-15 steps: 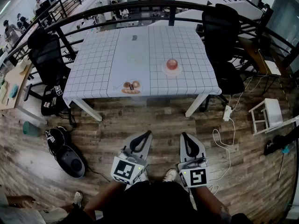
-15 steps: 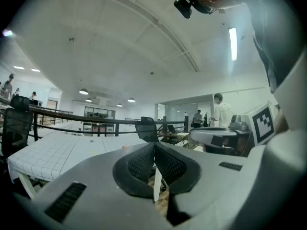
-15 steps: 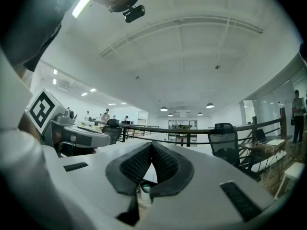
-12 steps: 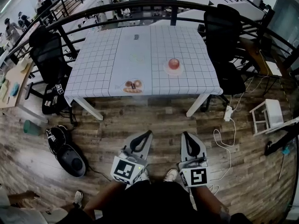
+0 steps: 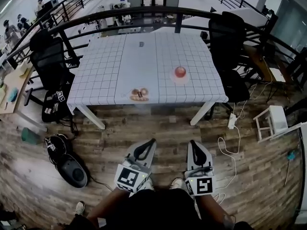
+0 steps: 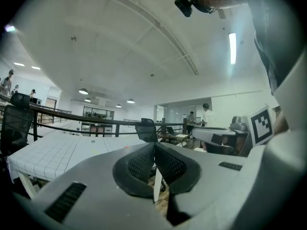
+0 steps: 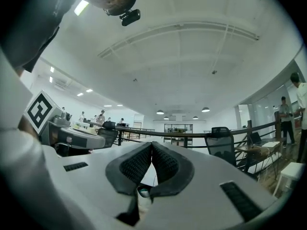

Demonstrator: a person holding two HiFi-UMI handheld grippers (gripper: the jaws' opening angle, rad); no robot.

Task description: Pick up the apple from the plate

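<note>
Head view: apple [image 5: 180,71] on its plate [image 5: 175,78], right half of table [image 5: 105,75]. Left gripper [image 5: 151,142], right gripper [image 5: 192,143]: both closed, empty, held level at your waist, presumably since you stand well short of it.

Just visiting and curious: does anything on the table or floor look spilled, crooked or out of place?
Nothing spilled or broken. The apple sits on its plate, well inside the table. Only a white cable lies loose on the floor near a table leg.

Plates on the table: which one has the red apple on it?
The right plate, farther away in the head view, holds the apple; the nearer left plate holds brown food.
</note>
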